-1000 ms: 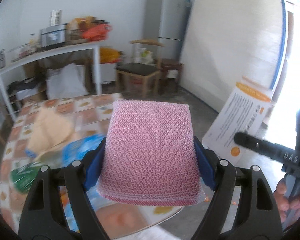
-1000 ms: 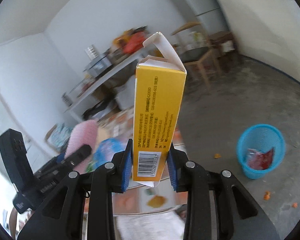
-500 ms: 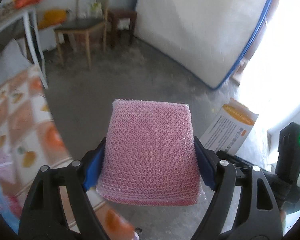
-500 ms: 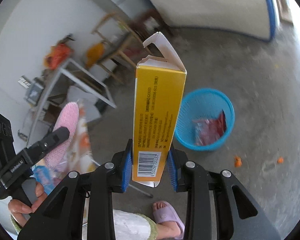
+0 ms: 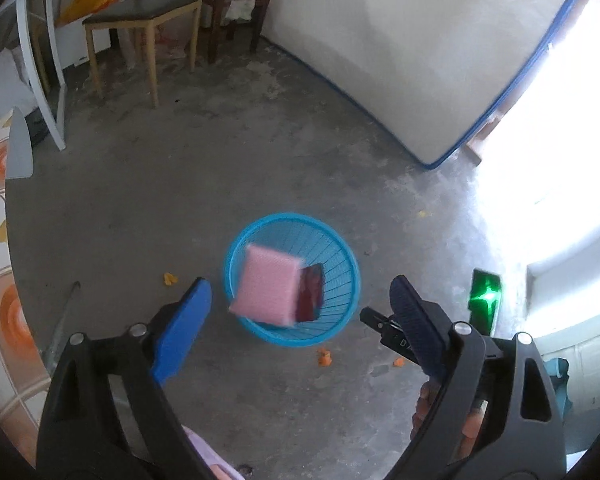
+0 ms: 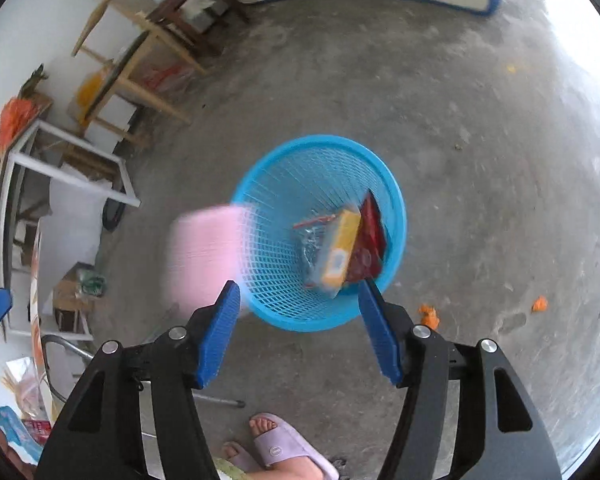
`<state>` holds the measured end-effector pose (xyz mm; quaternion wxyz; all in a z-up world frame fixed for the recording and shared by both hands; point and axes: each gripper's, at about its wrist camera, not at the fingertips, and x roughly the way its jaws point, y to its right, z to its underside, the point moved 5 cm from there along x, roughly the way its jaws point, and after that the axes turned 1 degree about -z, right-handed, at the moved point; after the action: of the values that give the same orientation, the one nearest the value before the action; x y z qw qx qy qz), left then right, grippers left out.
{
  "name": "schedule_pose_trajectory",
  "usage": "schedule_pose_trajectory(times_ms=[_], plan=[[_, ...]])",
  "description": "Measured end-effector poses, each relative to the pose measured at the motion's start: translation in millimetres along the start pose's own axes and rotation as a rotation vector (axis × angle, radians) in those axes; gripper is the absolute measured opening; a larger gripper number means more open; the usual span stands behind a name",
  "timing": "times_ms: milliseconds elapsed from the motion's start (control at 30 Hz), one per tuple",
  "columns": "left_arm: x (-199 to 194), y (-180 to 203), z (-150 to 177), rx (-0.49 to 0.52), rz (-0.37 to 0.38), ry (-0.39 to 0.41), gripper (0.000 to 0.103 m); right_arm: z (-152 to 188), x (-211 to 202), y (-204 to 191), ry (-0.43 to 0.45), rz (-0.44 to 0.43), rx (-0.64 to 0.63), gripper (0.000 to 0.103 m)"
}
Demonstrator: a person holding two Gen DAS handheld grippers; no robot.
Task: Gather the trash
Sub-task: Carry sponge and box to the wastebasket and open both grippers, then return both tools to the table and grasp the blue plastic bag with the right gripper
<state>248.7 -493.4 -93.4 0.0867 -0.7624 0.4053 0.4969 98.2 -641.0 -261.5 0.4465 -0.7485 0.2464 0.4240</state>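
Released pink sponge [image 5: 269, 290] and yellow box [image 6: 340, 250] dropping into basket [image 5: 342, 258], both hand-held grippers opening, empty.

A wooden chair [image 5: 140, 12] stands far left on the grey concrete floor [image 5: 204, 152], a dark stool [image 5: 236, 8] beside it. A blue-edged mattress [image 5: 412, 48] leans far right.

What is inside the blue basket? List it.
Inside the blue basket: a yellow box leaning on a red wrapper, with a clear crinkled wrapper beside it. The basket floor beneath them is covered. A blurred pink sponge is mid-air, not yet inside.
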Motion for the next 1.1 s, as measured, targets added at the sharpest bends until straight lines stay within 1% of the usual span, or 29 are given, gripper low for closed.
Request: schedule_pose_trajectory(times_ms=[67,200,400,467,567,667,800,867,900,967,1100], plan=[[-12,-2,4,0.013,-0.007,0.023,0.087,10,-6,4,0.010,0.017,-0.019,0.060],[-40,1,15,0.042,0.002,0.065,0.087,17,-23,6,0.028,0.009,-0.049,0.060],[-92,1,45,0.084,-0.027,0.128,0.087,46,-76,-15,0.066,-0.034,-0.139,0.061],[-108,-3,58,0.082,-0.036,0.142,0.087,53,-90,-26,0.083,-0.052,-0.173,0.068],[-136,-7,80,0.071,-0.032,0.176,0.087,65,-112,-47,0.109,-0.085,-0.235,0.074],[-163,-12,104,0.077,-0.045,0.208,0.087,80,-135,-77,0.123,-0.120,-0.325,0.075],[-207,-30,138,0.099,-0.115,0.275,0.087,98,-160,-120,0.132,-0.180,-0.443,0.076],[-230,-44,153,0.096,-0.150,0.313,0.087,108,-171,-142,0.140,-0.214,-0.492,0.079],[-240,-51,159,0.090,-0.159,0.329,0.087,115,-178,-159,0.146,-0.243,-0.528,0.080],[-258,-68,175,0.067,-0.180,0.352,0.088,127,-186,-180,0.152,-0.279,-0.574,0.083],[-291,-110,218,-0.001,-0.239,0.393,0.088,160,-201,-233,0.147,-0.359,-0.708,0.086]])
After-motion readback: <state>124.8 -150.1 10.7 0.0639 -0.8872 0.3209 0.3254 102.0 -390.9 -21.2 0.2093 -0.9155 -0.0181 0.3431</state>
